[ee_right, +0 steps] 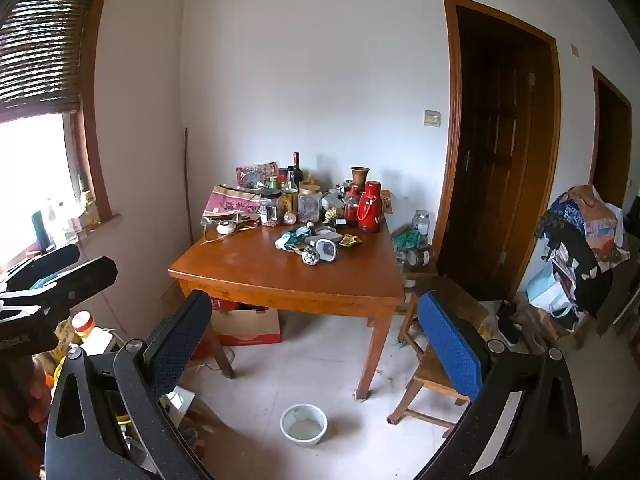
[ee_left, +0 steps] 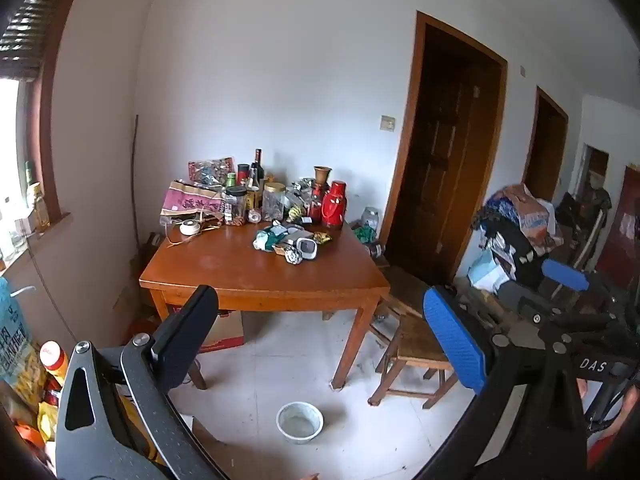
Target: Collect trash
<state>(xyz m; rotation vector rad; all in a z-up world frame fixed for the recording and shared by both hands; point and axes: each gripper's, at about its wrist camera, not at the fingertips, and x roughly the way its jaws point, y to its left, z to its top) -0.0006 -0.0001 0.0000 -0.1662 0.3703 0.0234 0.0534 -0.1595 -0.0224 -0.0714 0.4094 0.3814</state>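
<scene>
A wooden table (ee_left: 256,276) (ee_right: 280,276) stands against the far wall. Crumpled wrappers (ee_left: 272,240) (ee_right: 292,240), a foil ball (ee_left: 293,257) (ee_right: 310,257) and a yellow wrapper (ee_left: 322,237) (ee_right: 350,240) lie near its middle. My left gripper (ee_left: 320,332) is open and empty, well short of the table. My right gripper (ee_right: 316,340) is open and empty, also well back from the table. The right gripper shows at the right edge of the left wrist view (ee_left: 560,280), and the left gripper at the left edge of the right wrist view (ee_right: 60,272).
Jars, bottles and a red thermos (ee_left: 334,204) (ee_right: 370,208) crowd the table's back. A white bowl (ee_left: 300,422) (ee_right: 304,424) sits on the tiled floor. A wooden stool (ee_left: 416,352) (ee_right: 432,376) stands right of the table, a cardboard box (ee_right: 248,324) under it.
</scene>
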